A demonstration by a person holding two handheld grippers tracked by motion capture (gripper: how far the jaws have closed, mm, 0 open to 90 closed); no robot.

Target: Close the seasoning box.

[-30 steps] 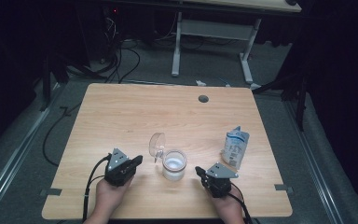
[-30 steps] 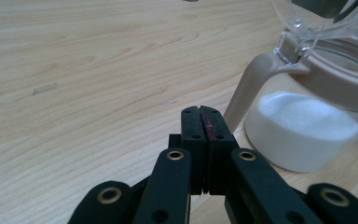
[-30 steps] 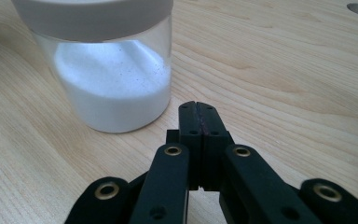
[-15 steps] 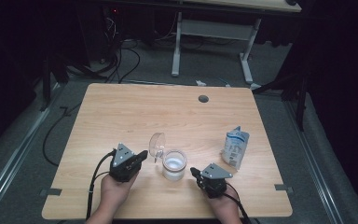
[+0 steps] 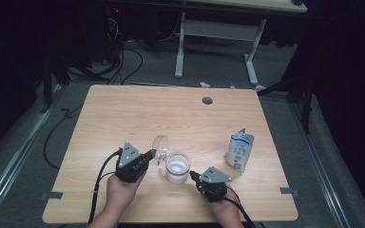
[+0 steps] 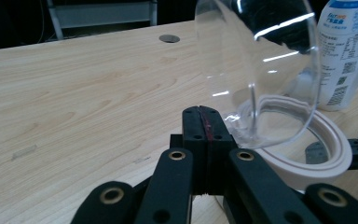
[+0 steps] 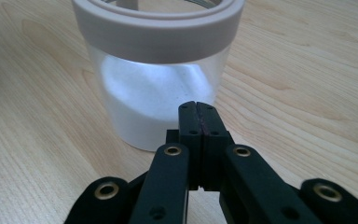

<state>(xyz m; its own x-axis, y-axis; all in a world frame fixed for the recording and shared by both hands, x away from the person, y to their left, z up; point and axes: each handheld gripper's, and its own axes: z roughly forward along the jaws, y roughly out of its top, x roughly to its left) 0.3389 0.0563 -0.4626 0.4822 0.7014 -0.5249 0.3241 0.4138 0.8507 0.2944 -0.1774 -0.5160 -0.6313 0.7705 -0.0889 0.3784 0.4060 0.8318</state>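
Both my grippers are closed, nothing between the jaws. Left gripper (image 5: 148,155) props the clear lid (image 5: 160,145) tilted at the rim of the jar (image 5: 177,167), mid-table; right gripper (image 5: 194,176) braces its wall. Best lift the lid slowly and keep the jar steady so the white powder stays put.

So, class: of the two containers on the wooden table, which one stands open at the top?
The clear round jar with the white rim, half full of white powder, between the grippers; its clear lid is tipped up. The white-and-blue pouch stays sealed.
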